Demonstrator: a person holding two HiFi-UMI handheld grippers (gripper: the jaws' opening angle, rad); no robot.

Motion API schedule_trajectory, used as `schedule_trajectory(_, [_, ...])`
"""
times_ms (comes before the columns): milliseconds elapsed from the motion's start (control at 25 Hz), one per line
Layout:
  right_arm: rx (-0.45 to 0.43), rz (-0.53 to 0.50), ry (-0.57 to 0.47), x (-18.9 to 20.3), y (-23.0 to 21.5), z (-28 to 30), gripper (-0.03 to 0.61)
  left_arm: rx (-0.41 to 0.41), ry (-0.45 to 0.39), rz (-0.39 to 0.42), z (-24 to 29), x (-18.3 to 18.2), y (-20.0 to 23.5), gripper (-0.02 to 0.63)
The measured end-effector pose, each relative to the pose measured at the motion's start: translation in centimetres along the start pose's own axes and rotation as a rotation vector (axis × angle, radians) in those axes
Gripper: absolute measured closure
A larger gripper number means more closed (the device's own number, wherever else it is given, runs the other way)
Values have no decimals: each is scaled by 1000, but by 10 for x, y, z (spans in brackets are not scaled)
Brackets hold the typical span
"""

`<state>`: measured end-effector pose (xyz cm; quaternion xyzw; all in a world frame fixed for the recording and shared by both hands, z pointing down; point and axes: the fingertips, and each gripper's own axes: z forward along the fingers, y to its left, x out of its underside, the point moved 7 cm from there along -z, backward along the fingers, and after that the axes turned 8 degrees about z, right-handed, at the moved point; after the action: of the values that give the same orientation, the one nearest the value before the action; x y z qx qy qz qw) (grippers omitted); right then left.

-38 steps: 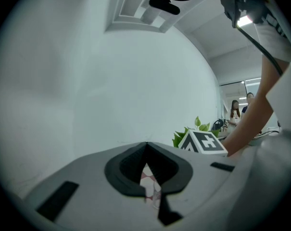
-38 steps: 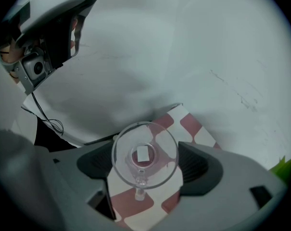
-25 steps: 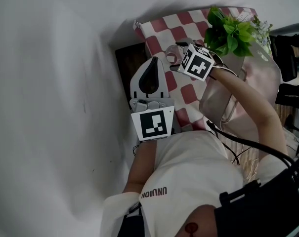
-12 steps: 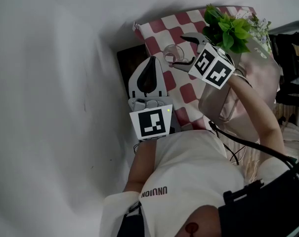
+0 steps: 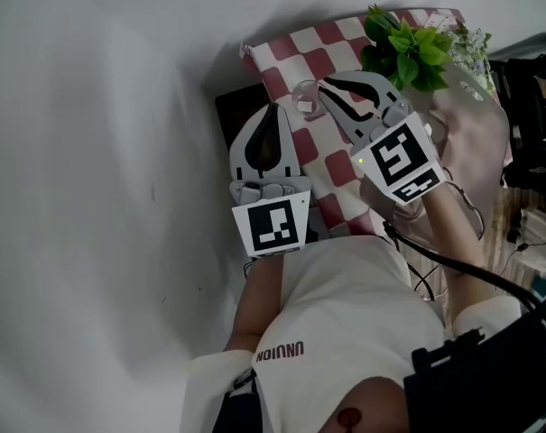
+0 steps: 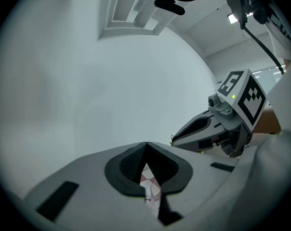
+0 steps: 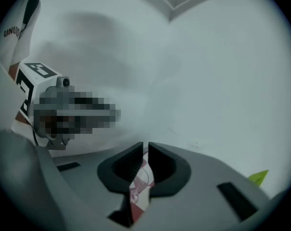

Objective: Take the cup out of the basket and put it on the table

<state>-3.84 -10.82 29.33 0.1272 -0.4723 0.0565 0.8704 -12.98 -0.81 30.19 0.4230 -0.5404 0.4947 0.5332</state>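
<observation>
A small clear cup (image 5: 306,98) stands upright on the red and white checked tablecloth (image 5: 337,166), with nothing gripping it. My right gripper (image 5: 326,82) hangs just right of it and above it. Its jaws have just been closing and hold nothing; in the right gripper view (image 7: 145,147) only a thin slit is left, with the cloth showing through. My left gripper (image 5: 273,108) is shut and empty, level, to the left of the cup. In the left gripper view (image 6: 145,146) its tips meet, and the right gripper (image 6: 210,129) shows at the right.
A leafy green plant (image 5: 406,45) stands at the far right of the cloth, beside a pale pink bag (image 5: 476,129). A dark panel (image 5: 227,106) lies along the cloth's left edge. White wall fills the left. Cables trail by the person's shirt (image 5: 354,314).
The right gripper stood with wide jaws around the cup; it has risen, swung back and shut. The cup stays on the cloth. The left gripper has kept still.
</observation>
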Motion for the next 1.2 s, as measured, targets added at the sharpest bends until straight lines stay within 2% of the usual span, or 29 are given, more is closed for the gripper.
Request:
schedule_trajectory(120, [19, 45, -37, -1, 4, -6, 555, -1, 0, 9, -1, -1, 0, 604])
schedule_trajectory(240, [31, 71, -62, -2, 7, -8, 560, -4, 0, 13, -2, -3, 1, 604])
schedule_trajectory(520, [55, 58, -74, -2, 9, -11, 561, -1, -8, 22, -1, -5, 0, 604])
schedule_trajectory(1200, [41, 53, -70, 1, 11, -8, 561, 7, -6, 19, 1, -2, -2, 604])
